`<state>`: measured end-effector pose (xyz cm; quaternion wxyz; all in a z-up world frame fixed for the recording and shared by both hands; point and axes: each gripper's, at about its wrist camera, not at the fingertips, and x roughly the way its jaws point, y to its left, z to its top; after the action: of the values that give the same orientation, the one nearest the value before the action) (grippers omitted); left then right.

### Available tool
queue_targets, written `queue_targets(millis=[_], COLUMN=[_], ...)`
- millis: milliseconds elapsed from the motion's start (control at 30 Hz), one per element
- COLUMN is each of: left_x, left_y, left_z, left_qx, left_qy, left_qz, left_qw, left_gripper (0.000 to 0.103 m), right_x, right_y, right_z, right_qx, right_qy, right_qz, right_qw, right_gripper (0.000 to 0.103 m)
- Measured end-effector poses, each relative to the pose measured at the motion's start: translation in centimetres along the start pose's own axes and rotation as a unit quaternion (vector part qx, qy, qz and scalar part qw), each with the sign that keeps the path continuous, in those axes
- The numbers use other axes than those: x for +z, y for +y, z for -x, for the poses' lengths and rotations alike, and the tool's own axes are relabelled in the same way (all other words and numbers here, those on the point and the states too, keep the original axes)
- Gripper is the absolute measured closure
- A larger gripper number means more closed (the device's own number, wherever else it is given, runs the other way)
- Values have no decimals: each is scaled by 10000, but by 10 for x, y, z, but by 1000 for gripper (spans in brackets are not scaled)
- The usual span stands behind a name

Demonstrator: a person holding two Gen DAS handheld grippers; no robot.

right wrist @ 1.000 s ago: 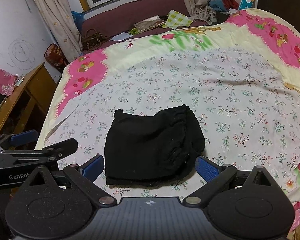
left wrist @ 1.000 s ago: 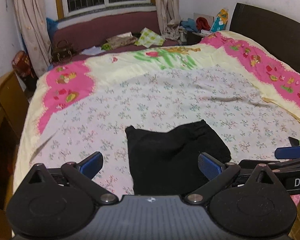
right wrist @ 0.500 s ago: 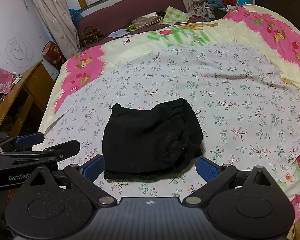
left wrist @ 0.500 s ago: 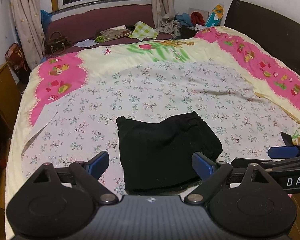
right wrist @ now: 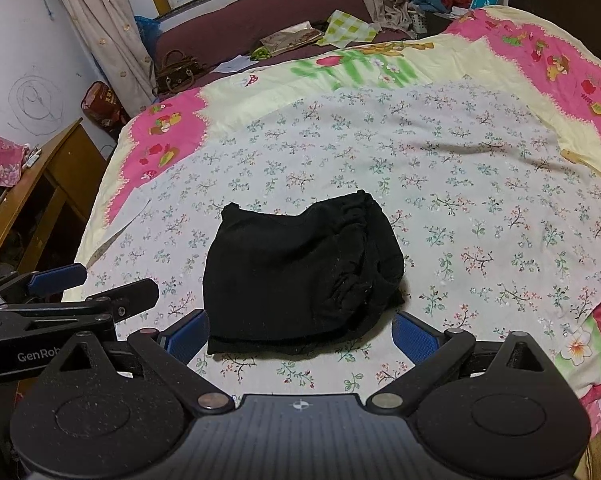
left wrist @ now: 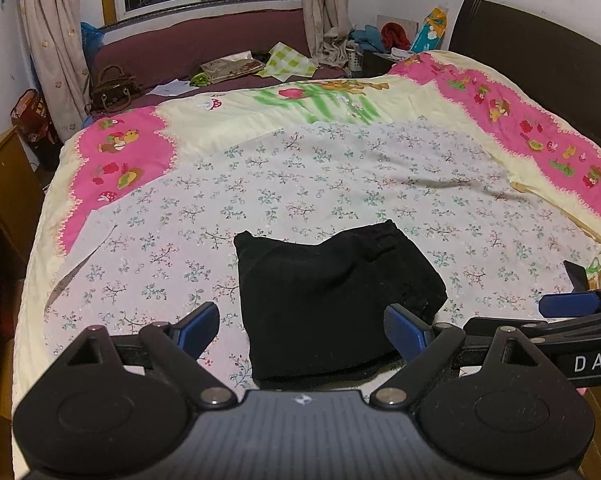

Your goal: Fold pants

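Black pants (left wrist: 328,300) folded compactly on the bed (left wrist: 340,184).
Left gripper (left wrist: 304,330) and right gripper (right wrist: 302,334) hover empty, fingers wide; press edges flat.

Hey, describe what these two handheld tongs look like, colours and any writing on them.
Both are matte black, with round pivot discs, silver rivets and a ribbed grey body. The left tongs and right tongs have blue textured fingertip pads. White lettering reads "GenRob" on the left, "DAS" on the right.
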<state>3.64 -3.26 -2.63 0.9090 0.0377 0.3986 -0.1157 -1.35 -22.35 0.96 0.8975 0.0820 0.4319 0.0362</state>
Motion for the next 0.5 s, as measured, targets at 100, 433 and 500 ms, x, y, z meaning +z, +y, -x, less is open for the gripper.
queue_targets(millis=[100, 433, 500], left_x=[0, -1, -1], left_y=[1, 1, 0], left_z=[-1, -4, -5], left_qx=[-14, 41, 56], left_qy=[24, 54, 60], left_qz=[9, -19, -28], left_qw=[10000, 10000, 10000], left_gripper=[7, 8, 8], right_x=[1, 0, 0], right_y=[0, 1, 1], right_z=[-1, -4, -5], right_qx=[-10, -29, -32], right_qy=[9, 65, 81], right_qz=[16, 32, 31], right_qw=[10000, 10000, 10000], right_gripper=[16, 15, 15])
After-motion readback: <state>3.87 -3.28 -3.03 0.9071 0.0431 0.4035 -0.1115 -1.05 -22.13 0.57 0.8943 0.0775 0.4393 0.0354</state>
